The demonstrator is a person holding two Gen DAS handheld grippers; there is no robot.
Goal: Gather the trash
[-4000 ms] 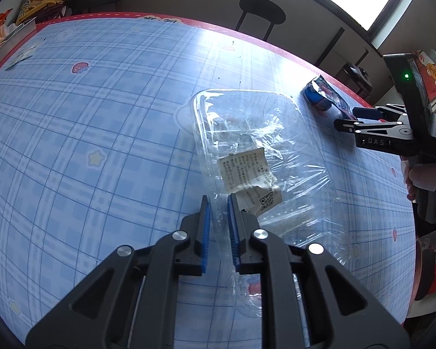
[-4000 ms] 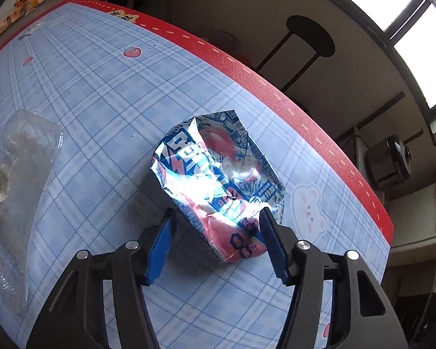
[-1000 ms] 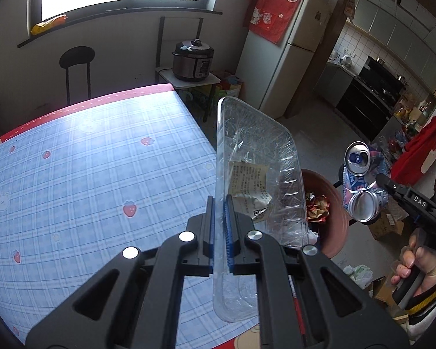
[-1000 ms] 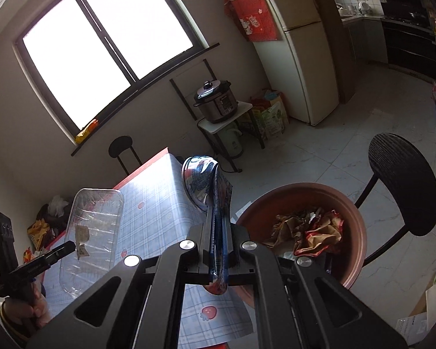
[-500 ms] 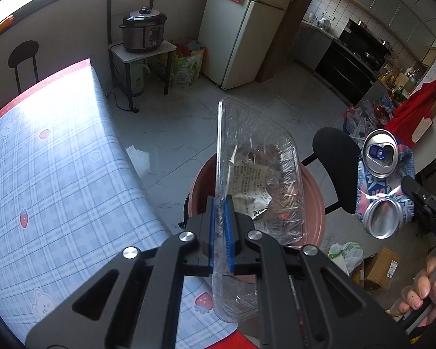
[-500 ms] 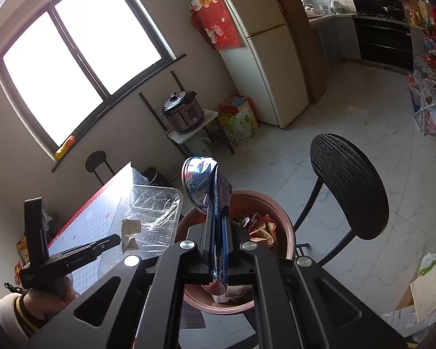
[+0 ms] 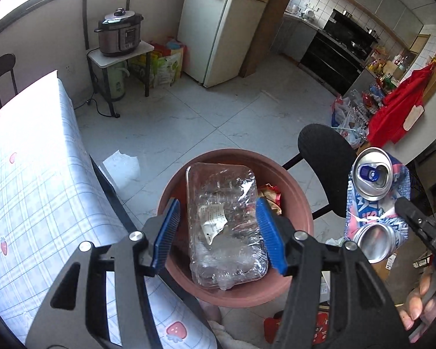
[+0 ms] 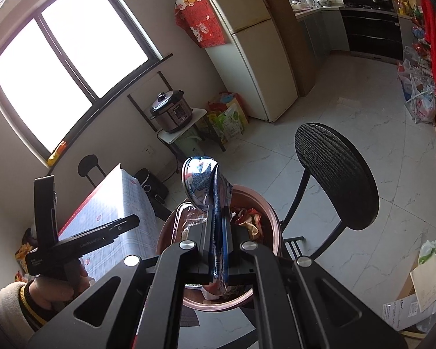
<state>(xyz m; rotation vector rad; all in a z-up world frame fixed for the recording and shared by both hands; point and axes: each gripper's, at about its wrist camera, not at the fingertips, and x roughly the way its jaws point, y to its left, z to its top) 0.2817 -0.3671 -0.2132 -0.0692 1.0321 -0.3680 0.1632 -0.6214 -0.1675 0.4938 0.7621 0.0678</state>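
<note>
Two pieces of trash are in play. From the left wrist view, the left gripper (image 7: 221,232) hangs over the reddish bin (image 7: 300,203) with its jaws opening and nothing pressed between the blue pads; the clear plastic tray (image 7: 223,224) lies below in the bin on other wrappers; it looks light, thin and springy, likely best pinched at its rim; its near end blurs into crumpled film. At the right edge the crushed can (image 7: 375,200) shows, the tool holding it cut off by the frame.

From the right wrist view, the right gripper (image 8: 216,234) is clamped tight on the flattened can (image 8: 202,180), poised above the bin (image 8: 271,218); it seems light, stiff and slick, gripped across its flat; the can's lower end and most of the bin's contents hide behind the jaws.
</note>
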